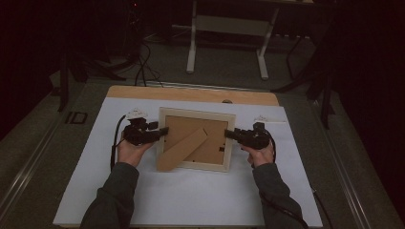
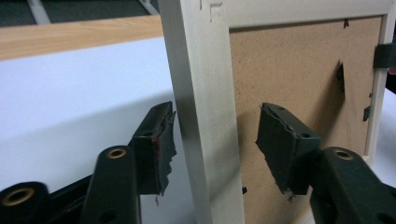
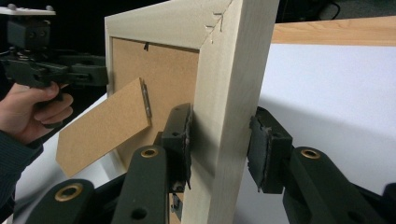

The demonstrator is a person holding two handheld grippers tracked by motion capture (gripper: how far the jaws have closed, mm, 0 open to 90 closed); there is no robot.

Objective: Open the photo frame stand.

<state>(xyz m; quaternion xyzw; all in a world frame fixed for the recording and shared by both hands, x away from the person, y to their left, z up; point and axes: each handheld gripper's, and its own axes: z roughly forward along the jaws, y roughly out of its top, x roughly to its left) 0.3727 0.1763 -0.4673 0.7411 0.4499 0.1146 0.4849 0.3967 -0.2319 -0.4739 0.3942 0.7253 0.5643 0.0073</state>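
At the centre of the high view a wooden picture frame (image 1: 196, 139) lies back-up on the white surface (image 1: 191, 200). The right tongs (image 3: 219, 140) clamp its side rail, steadying it; the left tongs (image 2: 215, 149) straddle the opposite rail with gaps showing, not yet gripping.

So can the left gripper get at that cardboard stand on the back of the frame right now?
Probably yes. The left gripper sits open astride the frame's left rail, and the stand lies just past it on the backing, with nothing in between.
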